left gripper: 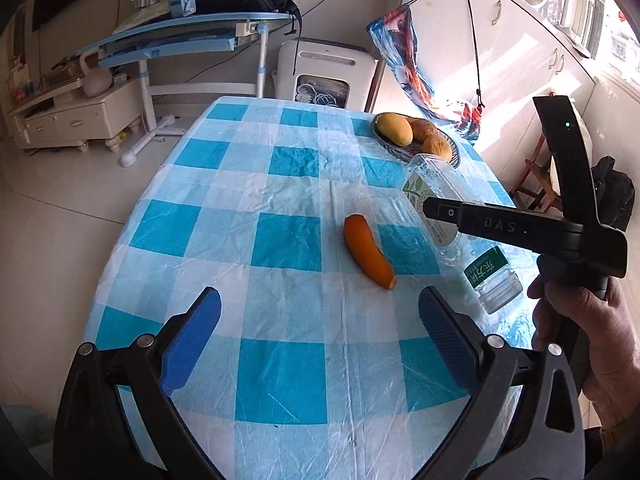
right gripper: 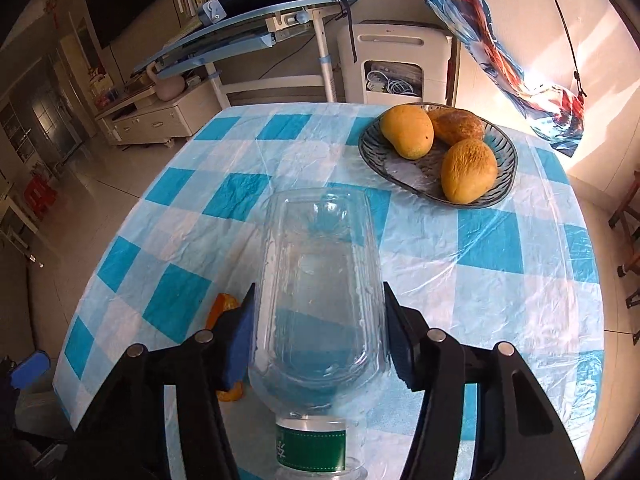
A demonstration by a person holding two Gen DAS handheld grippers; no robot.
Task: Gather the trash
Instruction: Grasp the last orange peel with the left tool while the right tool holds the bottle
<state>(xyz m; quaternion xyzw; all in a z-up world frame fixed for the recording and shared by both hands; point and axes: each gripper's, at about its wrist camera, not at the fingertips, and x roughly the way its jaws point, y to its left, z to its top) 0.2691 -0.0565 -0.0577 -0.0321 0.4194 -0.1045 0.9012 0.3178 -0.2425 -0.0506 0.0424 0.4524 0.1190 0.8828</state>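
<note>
The right gripper (right gripper: 318,320) clamped a clear plastic bottle (right gripper: 316,280), one blue pad pressed against each side of its body. The bottle was transparent and ribbed, and carried a green label band (right gripper: 310,446) with white Chinese characters; the full text could not be read. In the left wrist view the same bottle (left gripper: 436,216) lay tilted above the table, and the black gripper body (left gripper: 520,232) bore the raised letters "DAS".

The left gripper (left gripper: 320,320) was spread wide, empty, its textured blue pads (left gripper: 444,328) hanging over the tablecloth (left gripper: 280,380), a crinkled plastic sheet in blue-and-white checks. An orange peel (left gripper: 368,252), curved and smooth, lay on the cloth ahead of it, apart from both pads.

A dark ribbed glass dish (right gripper: 502,148) near the far edge held three yellow-brown mangoes (right gripper: 408,132).
</note>
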